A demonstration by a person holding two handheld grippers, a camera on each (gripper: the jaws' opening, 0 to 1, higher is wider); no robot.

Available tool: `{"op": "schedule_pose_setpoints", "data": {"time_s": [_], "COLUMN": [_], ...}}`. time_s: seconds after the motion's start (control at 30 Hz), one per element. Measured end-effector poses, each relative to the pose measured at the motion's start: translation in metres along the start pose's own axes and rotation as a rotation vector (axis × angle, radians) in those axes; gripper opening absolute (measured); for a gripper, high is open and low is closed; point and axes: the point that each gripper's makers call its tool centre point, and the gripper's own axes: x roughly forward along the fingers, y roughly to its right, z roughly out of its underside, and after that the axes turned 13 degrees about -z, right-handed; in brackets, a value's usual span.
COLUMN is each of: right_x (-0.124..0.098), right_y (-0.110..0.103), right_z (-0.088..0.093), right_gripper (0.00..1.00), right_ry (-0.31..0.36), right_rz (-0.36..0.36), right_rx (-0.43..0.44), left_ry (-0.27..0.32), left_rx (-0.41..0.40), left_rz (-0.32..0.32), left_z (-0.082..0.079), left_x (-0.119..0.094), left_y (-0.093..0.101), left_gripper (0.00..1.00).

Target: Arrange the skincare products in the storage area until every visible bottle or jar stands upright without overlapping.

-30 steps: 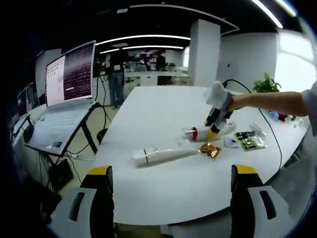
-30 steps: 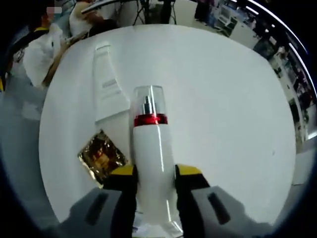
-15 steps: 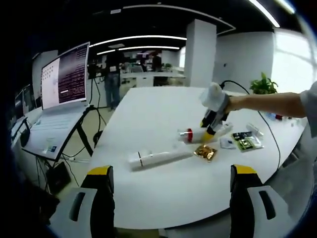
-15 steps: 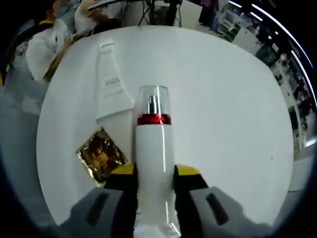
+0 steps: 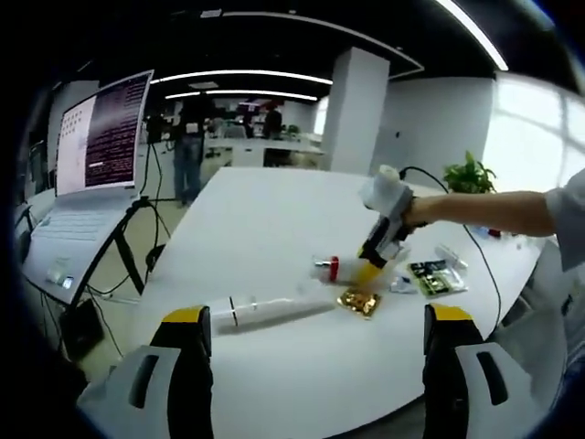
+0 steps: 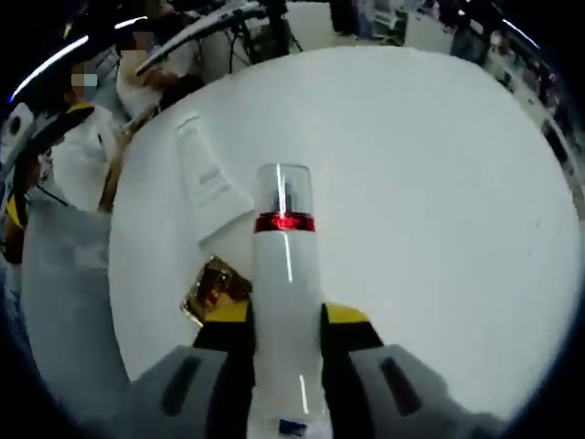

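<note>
The right gripper (image 6: 284, 315) is clamped on a white pump bottle with a red collar and a clear cap (image 6: 285, 265); its yellow-tipped jaws press the bottle's sides partway down the body. In the left gripper view the same bottle (image 5: 340, 268) lies low over the round white surface (image 5: 274, 210), cap pointing away from the right gripper (image 5: 369, 271), which a person's outstretched arm (image 5: 494, 208) carries. Whether the bottle touches the surface cannot be told.

Just beside the bottle lies a shiny gold foil sachet (image 6: 212, 285), flat on the surface. Beyond it a long white squeeze tube (image 6: 206, 178) lies on its side; in the left gripper view the tube (image 5: 270, 312) stretches near the front edge with the sachet (image 5: 357, 302) at its far end. A green and black flat packet (image 5: 433, 275) rests farther along, near the arm.

The left gripper (image 5: 311, 315) stands wide open, holding nothing, well apart from the products. A laptop on a stand (image 5: 91, 165) sits off to one side.
</note>
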Motion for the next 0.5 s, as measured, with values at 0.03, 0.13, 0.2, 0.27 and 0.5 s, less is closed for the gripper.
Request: {"op": "schedule_pose_setpoints", "data": {"time_s": [0.03,0.13,0.2,0.27,0.5], "right_x": [0.0,-0.002,-0.002,-0.002,-0.004], "right_y": [-0.002,-0.002,-0.005,-0.01,-0.027], "right_z": [0.001,-0.001,0.0,0.001,0.004], "right_gripper": [0.26,0.26,0.26,0.26,0.26], "right_ry": [0.023,0.126,0.19,0.249,0.436], "right_rz": [-0.023,-0.058,-0.101,-0.157,-0.258], "right_rx": [0.034,0.12,0.197,0.259,0.348], "left_ry": [-0.003,-0.012,-0.023,-0.03,-0.057], "left_rx": [-0.007,0.0,0.014,0.03,-0.005], "left_rz": [0.011,0.05,0.07,0.084,0.151], "left_z": [-0.001,-0.001,-0.001,-0.001,-0.005], "left_x": [0.004,0.01,0.015,0.021,0.038], "left_y": [0.002,0.009,0.011,0.012,0.019], "left_gripper": [0.95,0.94,0.94,0.94,0.91]}}
